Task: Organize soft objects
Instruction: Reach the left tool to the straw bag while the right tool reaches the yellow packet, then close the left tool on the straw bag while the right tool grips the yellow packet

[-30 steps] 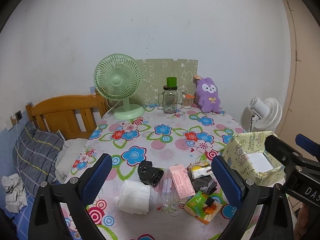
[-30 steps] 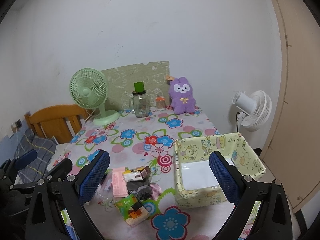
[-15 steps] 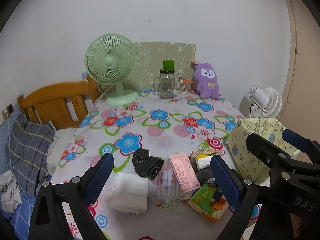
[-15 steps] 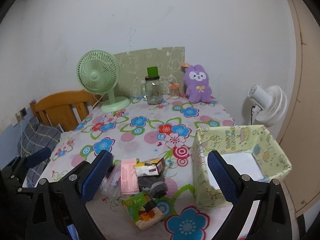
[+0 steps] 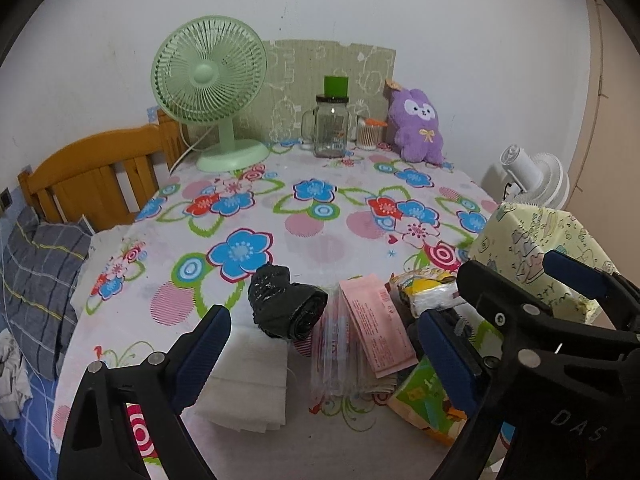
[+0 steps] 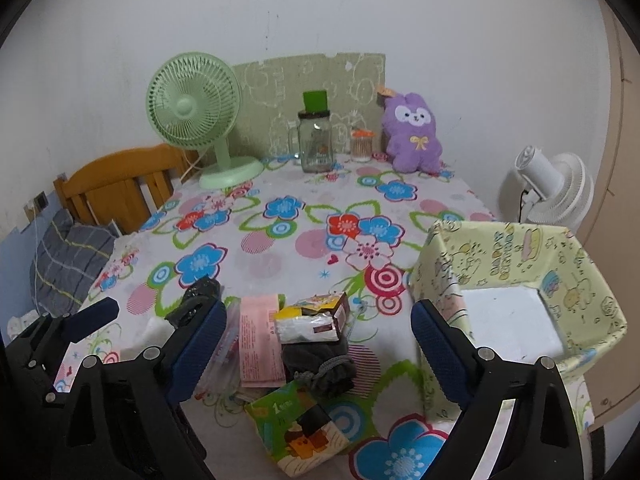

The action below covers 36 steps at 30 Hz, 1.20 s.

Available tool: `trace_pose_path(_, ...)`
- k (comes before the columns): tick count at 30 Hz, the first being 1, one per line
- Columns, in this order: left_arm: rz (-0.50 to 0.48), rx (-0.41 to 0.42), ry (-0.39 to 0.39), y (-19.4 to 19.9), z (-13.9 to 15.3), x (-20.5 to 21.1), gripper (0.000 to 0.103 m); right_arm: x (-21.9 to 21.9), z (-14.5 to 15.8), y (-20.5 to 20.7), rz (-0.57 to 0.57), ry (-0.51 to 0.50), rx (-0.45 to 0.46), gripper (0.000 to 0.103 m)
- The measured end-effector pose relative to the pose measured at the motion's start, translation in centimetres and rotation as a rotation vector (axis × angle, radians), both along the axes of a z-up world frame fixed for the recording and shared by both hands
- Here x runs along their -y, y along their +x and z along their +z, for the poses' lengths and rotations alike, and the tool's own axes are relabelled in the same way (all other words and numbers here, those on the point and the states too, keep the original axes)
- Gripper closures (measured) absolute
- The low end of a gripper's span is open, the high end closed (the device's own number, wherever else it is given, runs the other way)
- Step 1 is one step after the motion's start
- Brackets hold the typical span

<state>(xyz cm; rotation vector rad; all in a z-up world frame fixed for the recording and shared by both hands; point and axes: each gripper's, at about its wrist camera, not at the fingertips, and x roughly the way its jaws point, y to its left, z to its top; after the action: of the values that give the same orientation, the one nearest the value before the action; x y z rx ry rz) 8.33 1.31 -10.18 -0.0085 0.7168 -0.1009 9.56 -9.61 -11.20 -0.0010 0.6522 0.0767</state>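
Note:
A pile of soft items lies near the table's front edge: a black plastic-bag roll (image 5: 288,312), a white folded cloth (image 5: 248,384), a clear pack with a pink card (image 5: 372,328), a yellow-white packet (image 6: 316,320), a grey knit item (image 6: 320,364) and a green snack pack (image 6: 304,428). A pale yellow patterned box (image 6: 516,276) stands open at the right. My left gripper (image 5: 324,356) is open above the cloth and bag roll. My right gripper (image 6: 320,356) is open above the grey item and packets. Both are empty.
A green fan (image 5: 212,92), a glass jar with green lid (image 5: 331,128), a toothpick pot (image 5: 367,136) and a purple plush rabbit (image 5: 418,126) stand at the table's back edge (image 5: 280,148). A wooden headboard (image 5: 92,176) and bedding are left. A white fan (image 6: 552,196) stands right.
Both grippers have moved forward and lower toward the pile, which now looks larger and sits between the fingers. Nothing on the table has moved.

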Motion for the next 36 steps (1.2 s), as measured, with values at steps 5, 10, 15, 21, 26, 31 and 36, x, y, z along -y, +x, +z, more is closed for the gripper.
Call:
trace_pose_path(5, 0.007, -0.026, 0.000, 1.1, -1.2, -0.1, 0.009, -0.3, -1.1, 1.4, 0.005, -0.007, -0.032, 0.010)
trace_pose_path(10, 0.014, -0.063, 0.001, 2.1, -2.3, -0.3, 0.014, -0.8, -2.5, 2.8, 0.013, -0.013, -0.072, 0.011)
trace_pose_path(15, 0.019, -0.108, -0.011, 3.1, -3.6, -0.5, 0.021, -1.0, -3.9, 4.0, 0.012, -0.009, -0.114, 0.014)
trace_pose_path(21, 0.004, -0.148, -0.022, 4.1, -4.9, -0.5, 0.028, -1.1, -5.2, 5.3, 0.010, -0.015, -0.154, 0.019)
trace_pose_path(26, -0.019, -0.171, -0.023, 4.5, -5.6, -0.1, 0.034, -1.1, -6.4, 6.3, 0.004, -0.015, -0.195, 0.027)
trace_pose_path(31, -0.028, -0.180, -0.023, 4.7, -5.9, 0.0, 0.051, -1.0, -7.2, 6.7, 0.008, -0.001, -0.228, 0.033)
trace_pose_path(36, -0.053, -0.198, -0.038, 4.4, -6.1, 0.4, 0.066, -1.1, -7.3, 6.5, 0.020, 0.005, -0.235, 0.045)
